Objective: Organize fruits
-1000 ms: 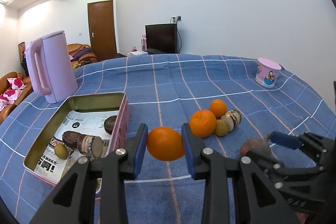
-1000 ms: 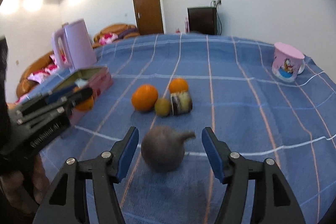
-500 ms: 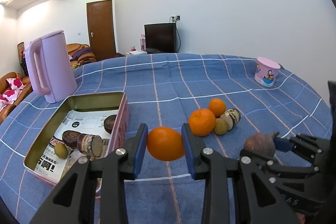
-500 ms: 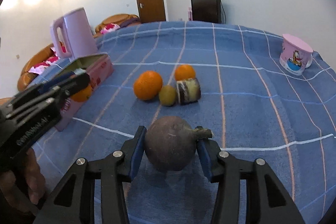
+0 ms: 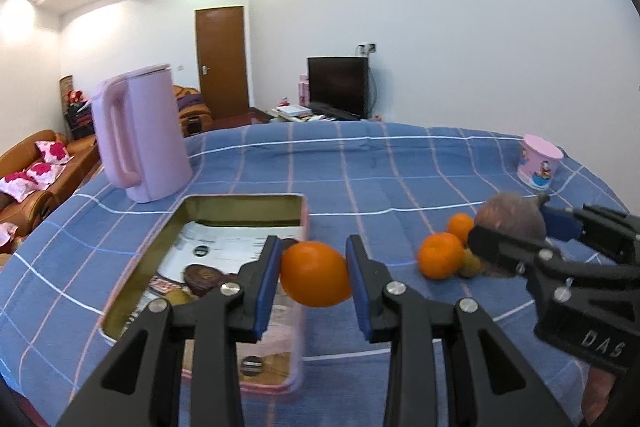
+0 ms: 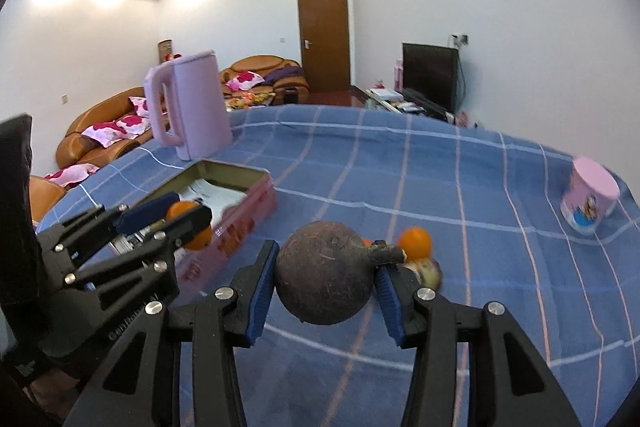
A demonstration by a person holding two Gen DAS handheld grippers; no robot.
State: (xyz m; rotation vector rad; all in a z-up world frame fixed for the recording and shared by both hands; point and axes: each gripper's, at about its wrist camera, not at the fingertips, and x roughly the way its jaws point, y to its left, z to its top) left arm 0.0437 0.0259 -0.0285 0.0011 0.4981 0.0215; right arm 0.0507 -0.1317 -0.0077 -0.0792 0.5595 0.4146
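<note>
Orange and round, the fruit I held (image 5: 316, 274) sat squeezed between the blue pads of my left gripper (image 5: 313, 281), up in the air just over the right edge of the pink tin box (image 5: 244, 201). My right gripper (image 6: 325, 283) was clamped tight on a dark brown round fruit (image 6: 325, 277) with a short stem sticking out to the right, and it hung above the blue checked tablecloth (image 6: 460, 195). Inside the tin I saw a printed paper (image 5: 224, 247), a dark brown fruit (image 5: 204, 274) and a small green one (image 5: 177, 295) peeking out behind my left finger. On the cloth, a bigger orange (image 5: 440, 255) and a smaller orange (image 5: 460, 225) sat close together, with a little green fruit (image 5: 470, 265) touching the bigger one. I could not see all of that pile, because my right gripper hid part of it. A tall pink kettle (image 5: 138, 135) stood on the cloth just behind the tin. A pink cup with a cartoon on it (image 5: 538, 167) stood far off on the right side of the table. Both of my grippers were off the cloth, and they were near each other but not touching.
</note>
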